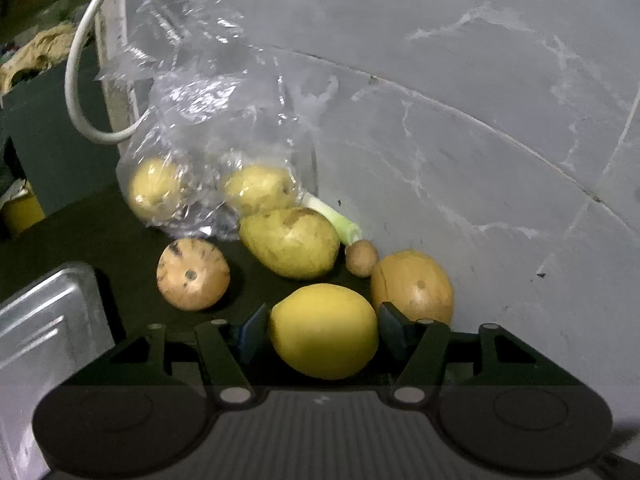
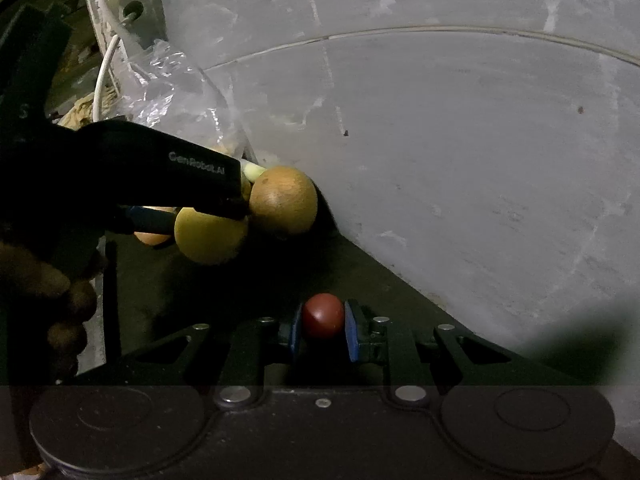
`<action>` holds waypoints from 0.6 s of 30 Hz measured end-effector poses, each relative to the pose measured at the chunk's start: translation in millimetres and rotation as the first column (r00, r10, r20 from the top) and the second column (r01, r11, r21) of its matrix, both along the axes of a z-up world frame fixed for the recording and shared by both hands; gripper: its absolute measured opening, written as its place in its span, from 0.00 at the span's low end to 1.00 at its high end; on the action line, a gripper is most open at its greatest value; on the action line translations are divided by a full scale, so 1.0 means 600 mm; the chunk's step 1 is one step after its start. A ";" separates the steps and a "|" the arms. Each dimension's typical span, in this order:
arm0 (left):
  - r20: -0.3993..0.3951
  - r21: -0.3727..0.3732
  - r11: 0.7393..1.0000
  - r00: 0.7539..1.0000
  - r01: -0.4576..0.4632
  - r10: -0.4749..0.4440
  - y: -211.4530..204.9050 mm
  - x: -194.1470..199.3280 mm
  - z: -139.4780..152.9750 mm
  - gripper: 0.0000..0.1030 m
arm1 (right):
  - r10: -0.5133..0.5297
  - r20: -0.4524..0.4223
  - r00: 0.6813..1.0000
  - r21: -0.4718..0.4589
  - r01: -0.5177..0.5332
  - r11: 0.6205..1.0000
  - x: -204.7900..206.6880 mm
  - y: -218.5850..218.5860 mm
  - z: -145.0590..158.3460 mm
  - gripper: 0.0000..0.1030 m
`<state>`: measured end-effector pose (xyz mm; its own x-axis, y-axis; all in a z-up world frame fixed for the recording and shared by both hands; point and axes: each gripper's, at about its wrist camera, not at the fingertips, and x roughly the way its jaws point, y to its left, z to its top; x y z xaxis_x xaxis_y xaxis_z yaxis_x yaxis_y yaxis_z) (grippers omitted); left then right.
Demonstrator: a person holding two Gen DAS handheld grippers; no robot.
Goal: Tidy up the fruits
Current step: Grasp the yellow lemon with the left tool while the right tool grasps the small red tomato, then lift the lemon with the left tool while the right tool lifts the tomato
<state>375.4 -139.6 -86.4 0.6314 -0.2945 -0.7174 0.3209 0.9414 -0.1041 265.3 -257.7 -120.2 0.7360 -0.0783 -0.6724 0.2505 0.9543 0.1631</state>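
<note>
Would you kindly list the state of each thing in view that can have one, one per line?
left gripper: shut on the yellow lemon.
right gripper: shut on the small red fruit.
plastic bag: open, crumpled, two yellow fruits inside.
metal tray: sits at the left edge, contents out of view.
white cable: looped, hanging loose by the wall.

Grey tiled wall (image 1: 480, 120) closing the right side, crinkled clear plastic bag (image 1: 208, 120) and white cable (image 1: 80, 80) blocking the far left, dull metal tray (image 1: 44, 340) at near left, dark desk (image 1: 120, 240) bare between tray and round brown-speckled fruit (image 1: 193, 274)
</note>
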 end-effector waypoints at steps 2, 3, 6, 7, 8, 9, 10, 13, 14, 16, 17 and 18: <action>-0.016 -0.026 0.999 1.000 -0.025 0.024 0.011 -0.010 0.003 0.60 | 0.029 0.003 1.000 0.007 -0.029 1.000 0.000 0.004 0.002 0.23; -0.023 -0.040 0.998 0.999 -0.040 0.039 0.017 -0.016 0.004 0.58 | 0.044 0.002 0.999 0.002 -0.044 0.999 -0.003 0.006 0.002 0.23; -0.031 -0.057 0.996 0.997 -0.066 0.064 0.029 -0.038 0.007 0.55 | 0.091 0.002 0.996 -0.019 -0.091 0.996 -0.017 0.010 0.003 0.23; -0.031 -0.058 0.996 0.997 -0.068 0.066 0.031 -0.044 0.006 0.54 | 0.103 0.002 0.995 -0.025 -0.103 0.994 -0.023 0.011 0.003 0.23; -0.029 -0.056 0.996 0.997 -0.068 0.066 0.032 -0.051 0.005 0.53 | 0.108 0.000 0.994 -0.029 -0.108 0.994 -0.027 0.011 0.003 0.23; -0.025 -0.055 0.996 0.998 -0.067 0.066 0.033 -0.055 0.006 0.51 | 0.109 -0.001 0.994 -0.032 -0.109 0.994 -0.032 0.011 0.004 0.23; -0.022 -0.052 0.997 0.998 -0.064 0.063 0.035 -0.061 0.005 0.49 | 0.108 -0.003 0.994 -0.031 -0.108 0.994 -0.036 0.011 0.005 0.23; -0.021 -0.046 0.998 0.999 -0.043 0.042 0.037 -0.071 0.003 0.47 | 0.107 -0.005 0.994 -0.034 -0.107 0.994 -0.047 0.014 0.006 0.23; -0.019 -0.038 0.999 0.999 -0.029 0.029 0.037 -0.072 0.004 0.47 | 0.108 -0.004 0.994 -0.037 -0.108 0.994 -0.050 0.015 0.006 0.23; -0.005 -0.026 1.000 1.000 -0.005 0.005 0.036 -0.069 0.004 0.49 | 0.106 -0.002 0.994 -0.040 -0.106 0.994 -0.050 0.016 0.006 0.23; 0.006 -0.015 1.000 1.000 0.010 -0.010 0.033 -0.065 0.004 0.50 | 0.105 -0.001 0.995 -0.041 -0.105 0.994 -0.050 0.017 0.006 0.23; 0.013 0.002 1.000 1.000 0.023 -0.023 0.029 -0.060 0.003 0.53 | 0.104 -0.001 0.995 -0.041 -0.104 0.994 -0.049 0.017 0.006 0.23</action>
